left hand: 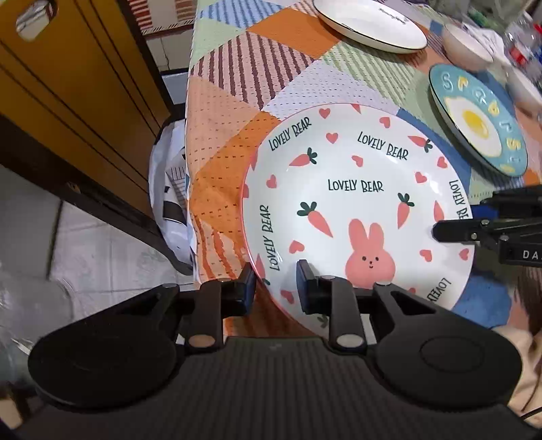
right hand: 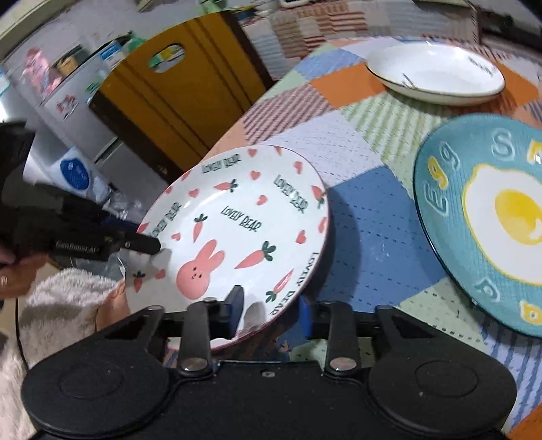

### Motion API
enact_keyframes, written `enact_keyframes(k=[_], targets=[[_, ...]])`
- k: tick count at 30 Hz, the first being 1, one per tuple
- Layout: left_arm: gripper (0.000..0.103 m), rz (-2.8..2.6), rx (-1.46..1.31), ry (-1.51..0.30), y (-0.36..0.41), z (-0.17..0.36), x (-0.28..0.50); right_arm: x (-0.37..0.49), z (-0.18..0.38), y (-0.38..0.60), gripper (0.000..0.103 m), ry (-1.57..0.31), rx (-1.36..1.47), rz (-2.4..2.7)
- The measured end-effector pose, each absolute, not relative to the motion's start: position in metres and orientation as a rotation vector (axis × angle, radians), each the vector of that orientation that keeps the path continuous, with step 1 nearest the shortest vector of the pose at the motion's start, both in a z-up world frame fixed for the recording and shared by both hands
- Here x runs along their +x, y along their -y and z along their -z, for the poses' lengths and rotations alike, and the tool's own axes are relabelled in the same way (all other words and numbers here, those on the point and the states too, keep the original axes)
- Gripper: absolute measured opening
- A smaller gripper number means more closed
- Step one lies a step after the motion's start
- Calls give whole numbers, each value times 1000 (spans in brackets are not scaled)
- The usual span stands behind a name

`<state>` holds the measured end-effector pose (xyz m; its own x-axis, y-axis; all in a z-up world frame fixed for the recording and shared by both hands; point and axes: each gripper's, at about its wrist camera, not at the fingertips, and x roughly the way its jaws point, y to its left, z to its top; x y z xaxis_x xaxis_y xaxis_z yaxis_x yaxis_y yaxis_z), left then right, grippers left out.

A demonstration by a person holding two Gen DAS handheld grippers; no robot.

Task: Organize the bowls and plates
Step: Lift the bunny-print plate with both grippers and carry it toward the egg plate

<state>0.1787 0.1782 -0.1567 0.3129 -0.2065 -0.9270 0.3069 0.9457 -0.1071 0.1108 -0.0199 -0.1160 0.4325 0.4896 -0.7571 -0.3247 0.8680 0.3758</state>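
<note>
A white plate with a pink rabbit, carrots and "LOVELY BEAR" lettering [left hand: 355,203] is held above the table's near corner; it also shows in the right wrist view [right hand: 237,223]. My left gripper [left hand: 276,287] is shut on its near rim, one finger above and one below. My right gripper [right hand: 271,311] is shut on the opposite rim and shows from the side in the left wrist view [left hand: 450,232]. A blue fried-egg plate [left hand: 477,118] [right hand: 491,220] lies on the table to the right. A plain white plate [left hand: 369,23] [right hand: 437,72] lies farther back.
The table has a patchwork cloth [left hand: 257,84]. A small white bowl [left hand: 467,44] and bottles [left hand: 521,44] stand at the far right. A yellow wooden chair [left hand: 67,94] [right hand: 176,88] stands off the table's left edge, with a white bag [left hand: 169,189] below.
</note>
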Motion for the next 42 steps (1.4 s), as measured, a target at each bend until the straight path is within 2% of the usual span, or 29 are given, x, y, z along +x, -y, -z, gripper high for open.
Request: enact_keyframes(k=[11,28,42], targets=[[25,285,38,-1219,-170,150,171,117,117,29,23,-972,202,-539],[26,450,102,-1094,-87,83,190,113,89,64,23,-831,203,-469],[26,565,97,-1110,-5,94,222,125,82,140,23,-844,186,-337]])
